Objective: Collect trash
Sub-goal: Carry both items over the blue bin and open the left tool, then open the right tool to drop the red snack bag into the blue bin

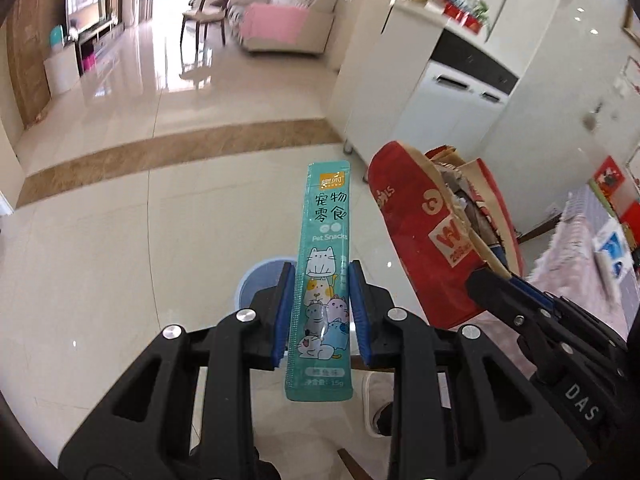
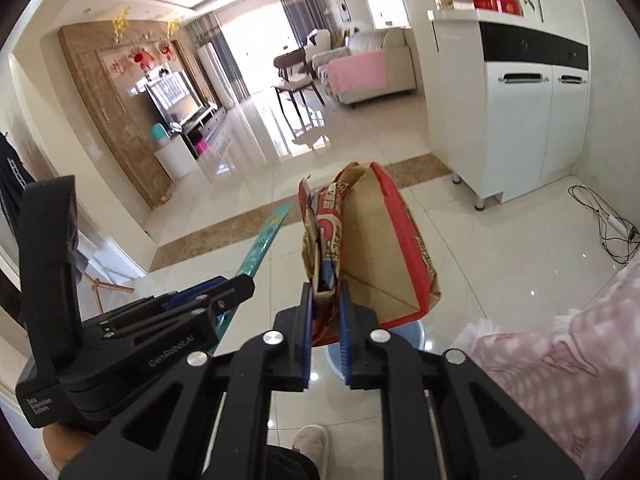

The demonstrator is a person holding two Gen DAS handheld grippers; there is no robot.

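My left gripper [image 1: 322,312] is shut on a teal pet-snack sachet [image 1: 324,248], held upright above the floor. The sachet also shows edge-on in the right wrist view [image 2: 266,240], sticking out of the left gripper [image 2: 244,280]. My right gripper [image 2: 325,312] is shut on the rim of a red and brown paper bag [image 2: 376,240] stuffed with crumpled wrappers. The bag [image 1: 424,236] hangs just right of the sachet, with the right gripper [image 1: 500,276] on its edge. A pale blue round bin [image 1: 260,280] sits on the floor below both grippers, mostly hidden.
Glossy tiled floor [image 1: 120,240] stretches to a living room with a sofa [image 2: 372,68] and TV wall. A white cabinet [image 2: 520,128] stands at the right, with cables [image 2: 612,224] on the floor beside it. A slippered foot [image 2: 312,444] is below.
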